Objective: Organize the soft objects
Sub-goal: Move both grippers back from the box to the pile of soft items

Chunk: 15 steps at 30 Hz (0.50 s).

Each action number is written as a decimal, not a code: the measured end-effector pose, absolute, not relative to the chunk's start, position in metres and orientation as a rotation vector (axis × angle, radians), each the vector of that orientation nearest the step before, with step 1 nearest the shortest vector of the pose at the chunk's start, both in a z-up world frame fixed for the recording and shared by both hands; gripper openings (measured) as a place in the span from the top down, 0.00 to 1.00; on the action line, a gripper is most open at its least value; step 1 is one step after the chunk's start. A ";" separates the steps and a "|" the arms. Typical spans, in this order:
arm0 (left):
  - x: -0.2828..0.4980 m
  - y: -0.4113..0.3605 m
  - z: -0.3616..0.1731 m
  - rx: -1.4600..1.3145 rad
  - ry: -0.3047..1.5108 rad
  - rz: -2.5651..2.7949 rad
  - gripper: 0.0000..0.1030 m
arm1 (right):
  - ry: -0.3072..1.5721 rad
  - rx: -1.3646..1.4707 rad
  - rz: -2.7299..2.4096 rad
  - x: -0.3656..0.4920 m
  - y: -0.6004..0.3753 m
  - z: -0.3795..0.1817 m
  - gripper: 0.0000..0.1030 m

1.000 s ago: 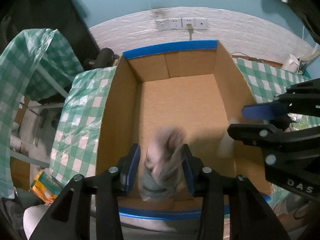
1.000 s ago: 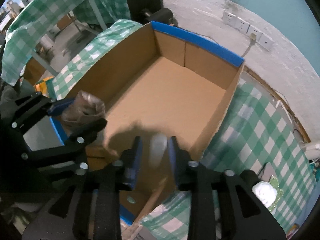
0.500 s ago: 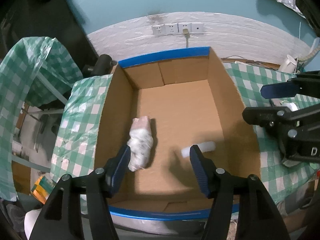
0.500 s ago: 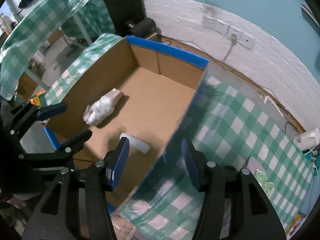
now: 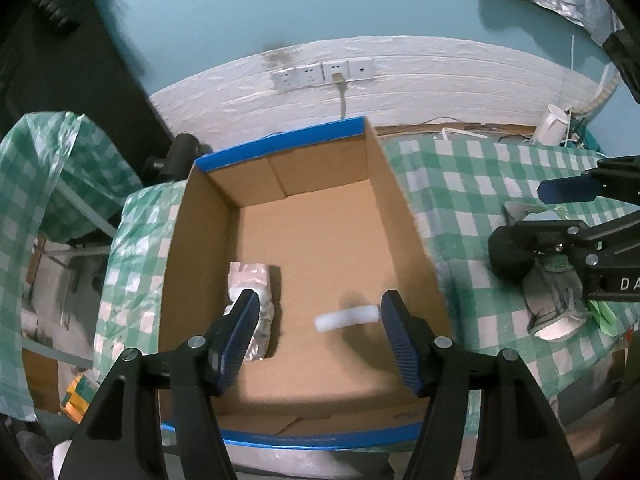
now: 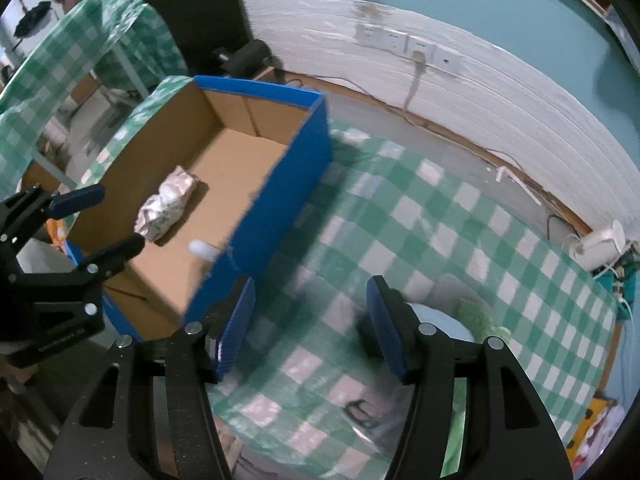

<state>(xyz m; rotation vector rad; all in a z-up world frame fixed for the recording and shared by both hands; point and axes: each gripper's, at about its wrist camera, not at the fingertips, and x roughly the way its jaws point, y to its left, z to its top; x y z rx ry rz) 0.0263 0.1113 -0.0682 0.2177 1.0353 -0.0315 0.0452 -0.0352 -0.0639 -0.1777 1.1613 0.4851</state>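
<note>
An open cardboard box with a blue rim (image 5: pixel 280 142) stands on the green checked tablecloth (image 5: pixel 460 184). On its floor lie a crumpled pink-white soft bundle (image 5: pixel 250 280) at the left and a small white roll (image 5: pixel 346 318) near the right wall. My left gripper (image 5: pixel 320 296) hangs above them, its jaws opening with nothing between them. In the right wrist view the box (image 6: pixel 288 184), the bundle (image 6: pixel 168 204) and the roll (image 6: pixel 204 250) sit to the left. My right gripper (image 6: pixel 311 282) is over the tablecloth beside the box, jaws opening and empty.
A grey-white cloth item (image 5: pixel 552 304) and a green scrap (image 5: pixel 600 312) lie on the cloth right of the box. A pale blue round thing (image 6: pixel 440 320) sits by the right gripper's finger. A white device (image 5: pixel 554 128) and cables line the wall. A second checked table (image 5: pixel 40 184) stands left.
Both grippers opened: the bundle left the left jaws and the white roll left the right jaws, and both now lie in the box. The right gripper swung right, out over the tablecloth.
</note>
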 end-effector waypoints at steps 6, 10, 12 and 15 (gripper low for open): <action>0.028 0.090 -0.065 0.260 1.021 -0.054 0.35 | 1.158 -0.161 0.432 0.043 -0.071 -0.062 0.40; 0.031 0.079 -0.065 0.276 1.019 -0.073 0.35 | 1.155 -0.151 0.394 0.040 -0.095 -0.060 0.39; 0.031 0.073 -0.065 0.282 1.019 -0.083 0.35 | 1.152 -0.148 0.381 0.039 -0.104 -0.059 0.38; 0.031 0.062 -0.064 0.294 1.015 -0.100 0.34 | 1.147 -0.137 0.356 0.036 -0.122 -0.058 0.37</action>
